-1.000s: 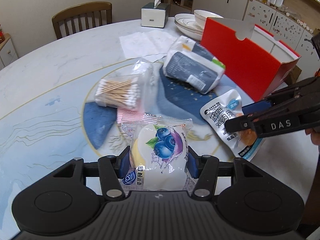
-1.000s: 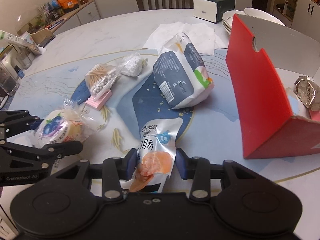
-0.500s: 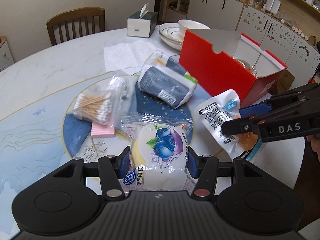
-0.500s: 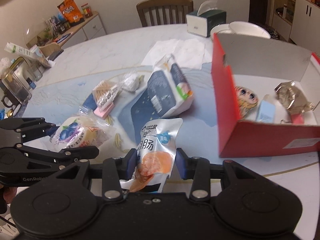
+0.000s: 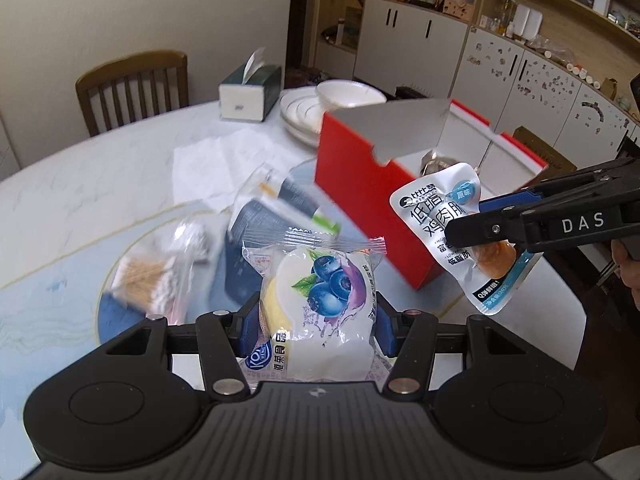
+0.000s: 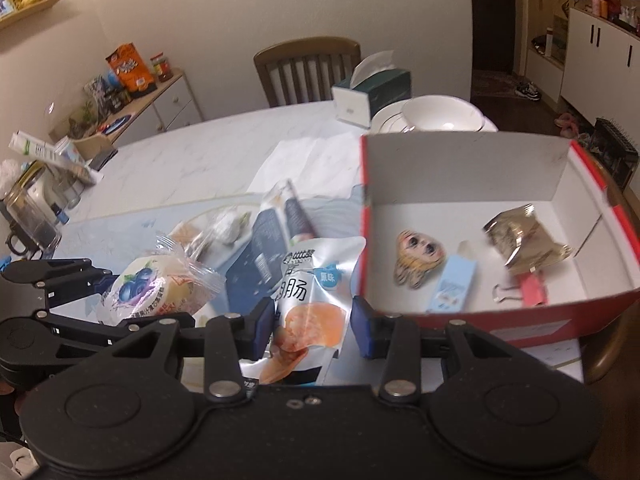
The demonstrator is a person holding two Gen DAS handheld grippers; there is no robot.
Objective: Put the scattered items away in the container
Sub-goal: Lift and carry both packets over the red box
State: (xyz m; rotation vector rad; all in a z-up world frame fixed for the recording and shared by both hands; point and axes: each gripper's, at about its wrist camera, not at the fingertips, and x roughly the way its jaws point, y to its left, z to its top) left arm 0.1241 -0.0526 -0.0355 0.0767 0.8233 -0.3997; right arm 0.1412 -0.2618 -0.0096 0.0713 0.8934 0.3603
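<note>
Right claw (image 6: 314,322): pinching sausage pouch (image 6: 314,300), nearer red box (image 6: 460,216), which lies right and far.
Left claw (image 5: 318,324): pinching blueberry cake packet (image 5: 324,304), box beyond, right.

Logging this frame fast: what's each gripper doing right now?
Left gripper: shut on the blueberry bun.
Right gripper: shut on the sausage pouch.
</note>
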